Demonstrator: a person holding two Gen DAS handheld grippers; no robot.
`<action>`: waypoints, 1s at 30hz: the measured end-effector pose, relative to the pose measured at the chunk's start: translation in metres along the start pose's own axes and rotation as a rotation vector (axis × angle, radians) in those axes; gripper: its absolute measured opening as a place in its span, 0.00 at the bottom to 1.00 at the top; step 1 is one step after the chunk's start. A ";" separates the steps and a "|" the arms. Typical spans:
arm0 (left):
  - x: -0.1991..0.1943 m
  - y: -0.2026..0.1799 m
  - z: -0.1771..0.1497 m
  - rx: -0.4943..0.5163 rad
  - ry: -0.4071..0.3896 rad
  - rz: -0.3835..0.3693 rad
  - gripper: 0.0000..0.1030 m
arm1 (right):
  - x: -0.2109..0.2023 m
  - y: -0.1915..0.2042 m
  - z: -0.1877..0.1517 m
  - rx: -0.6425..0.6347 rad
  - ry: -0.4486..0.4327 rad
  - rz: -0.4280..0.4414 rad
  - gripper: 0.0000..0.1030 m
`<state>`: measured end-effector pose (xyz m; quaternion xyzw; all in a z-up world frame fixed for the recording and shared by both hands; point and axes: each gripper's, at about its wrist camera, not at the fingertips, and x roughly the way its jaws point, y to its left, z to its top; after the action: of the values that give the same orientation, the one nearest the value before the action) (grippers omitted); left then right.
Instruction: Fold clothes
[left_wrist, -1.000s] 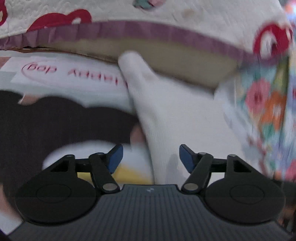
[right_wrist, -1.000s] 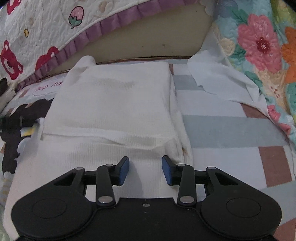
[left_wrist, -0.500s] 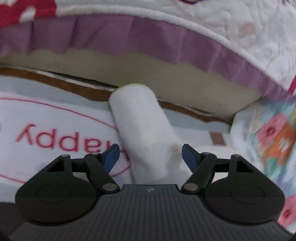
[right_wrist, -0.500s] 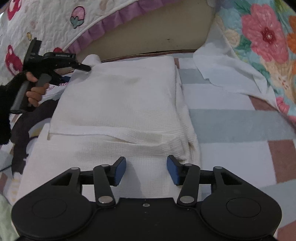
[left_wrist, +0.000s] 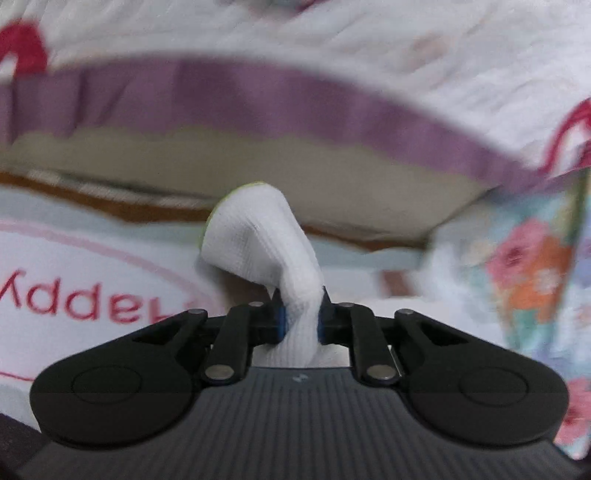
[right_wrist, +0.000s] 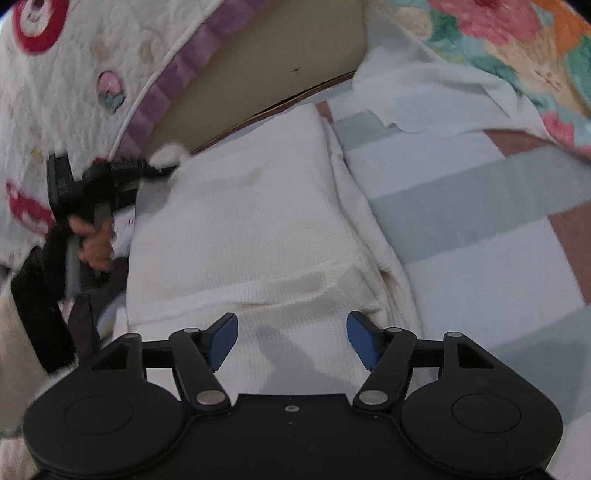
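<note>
Below purple quilt trim (left_wrist: 295, 107), my left gripper (left_wrist: 300, 325) just closed, pinching white garment (right_wrist: 258, 221) corner; only right view shows whole garment, my right gripper (right_wrist: 291, 341) wide, just opening, nothing clamped.

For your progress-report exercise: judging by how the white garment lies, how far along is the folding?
Done: the white garment lies on the bed partly folded, one layer doubled over another. In hand: the left gripper has just closed on its far corner; the right gripper, jaws just opening, hovers empty over the near end. Left: probably a further fold or two.
</note>
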<state>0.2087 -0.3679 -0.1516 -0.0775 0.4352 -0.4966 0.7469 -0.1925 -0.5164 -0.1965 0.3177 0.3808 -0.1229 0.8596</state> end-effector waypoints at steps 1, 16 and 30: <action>-0.011 -0.009 0.004 0.002 -0.015 -0.037 0.12 | 0.000 0.003 -0.002 -0.060 0.010 -0.006 0.67; -0.155 -0.118 -0.083 0.133 0.063 -0.606 0.12 | -0.010 -0.116 -0.058 0.937 -0.102 0.492 0.70; -0.170 -0.088 -0.236 0.089 0.332 -0.516 0.13 | -0.024 -0.154 -0.093 1.184 -0.173 0.706 0.83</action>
<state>-0.0435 -0.1991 -0.1498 -0.0705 0.4952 -0.6942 0.5175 -0.3327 -0.5759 -0.2956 0.8271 0.0538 -0.0477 0.5575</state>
